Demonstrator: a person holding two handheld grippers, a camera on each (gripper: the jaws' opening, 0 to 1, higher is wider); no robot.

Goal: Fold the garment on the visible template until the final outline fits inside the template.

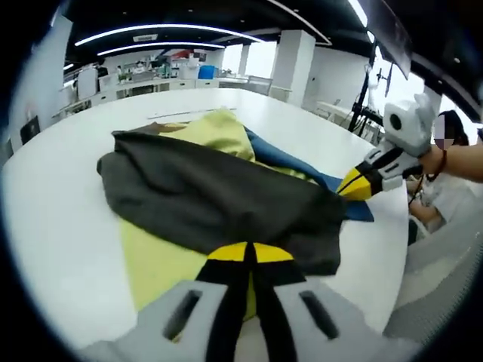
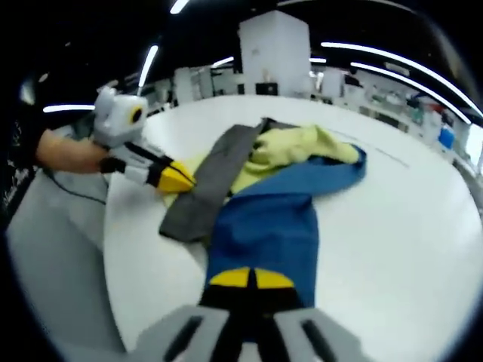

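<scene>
A crumpled garment lies on the white table [image 1: 60,226], showing a dark grey part [image 1: 211,196], a yellow-green part [image 1: 151,264] and a blue part [image 2: 264,226]. In the left gripper view my left gripper [image 1: 249,253] is shut at the near edge, where grey lies over yellow-green. It also shows at the left of the right gripper view, the left gripper [image 2: 177,177] touching the yellow-green edge beside the grey strip [image 2: 211,181]. My right gripper [image 2: 249,279] is shut on the blue part's near end. The right gripper [image 1: 355,185] pinches the blue edge [image 1: 355,207] from the right.
A thin line [image 2: 377,151] runs across the table beyond the garment. A person's forearm [image 1: 460,162] holds the right gripper, and another arm [image 2: 68,154] holds the left. Desks, white pillars [image 2: 275,53] and shelves stand far behind. The table edge [image 2: 113,249] is close.
</scene>
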